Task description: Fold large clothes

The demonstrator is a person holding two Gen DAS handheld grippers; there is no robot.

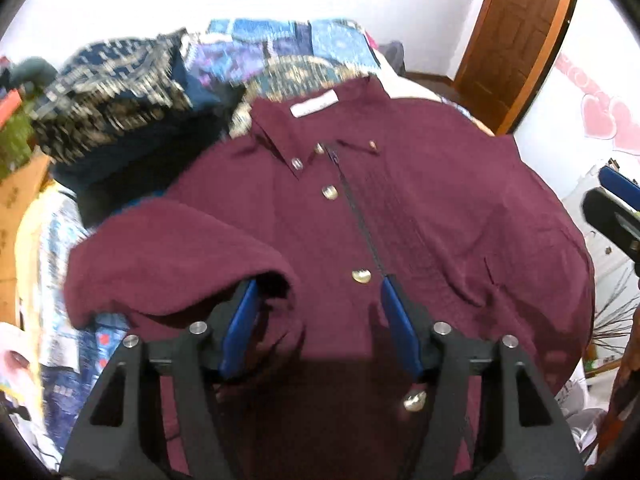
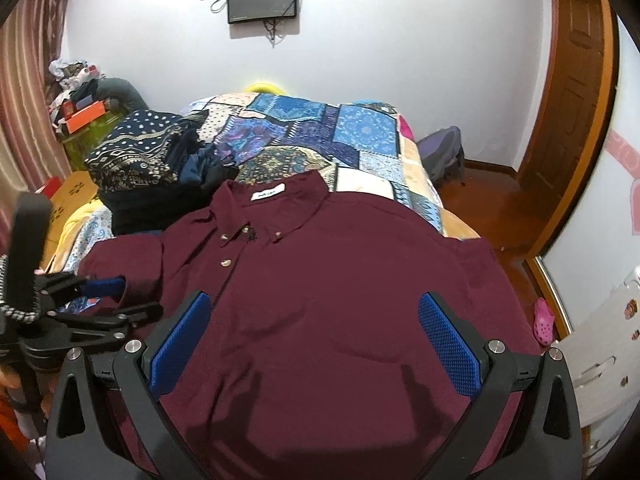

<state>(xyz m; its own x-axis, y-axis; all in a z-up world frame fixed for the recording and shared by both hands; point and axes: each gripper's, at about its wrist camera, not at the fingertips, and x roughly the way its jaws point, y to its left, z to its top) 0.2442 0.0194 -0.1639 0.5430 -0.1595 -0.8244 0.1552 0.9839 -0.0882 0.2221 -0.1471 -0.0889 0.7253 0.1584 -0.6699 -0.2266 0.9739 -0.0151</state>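
A maroon button-up shirt (image 1: pixel 400 208) lies face up on the bed, collar at the far end, white neck label showing. It also fills the right wrist view (image 2: pixel 340 280). My left gripper (image 1: pixel 318 284) is open just above the shirt's left front, its left finger next to a raised fold of the left sleeve (image 1: pixel 168 264). In the right wrist view the left gripper (image 2: pixel 102 294) sits at the sleeve on the left. My right gripper (image 2: pixel 314 304) is open and empty above the shirt's middle. It shows at the right edge of the left wrist view (image 1: pixel 616 200).
A patchwork blue quilt (image 2: pixel 320 136) covers the bed. A pile of dark patterned clothes (image 2: pixel 140 160) lies left of the collar. A wooden door (image 2: pixel 576 100) and floor are at the right, with a pink shoe (image 2: pixel 544 322). Screens hang on the far wall.
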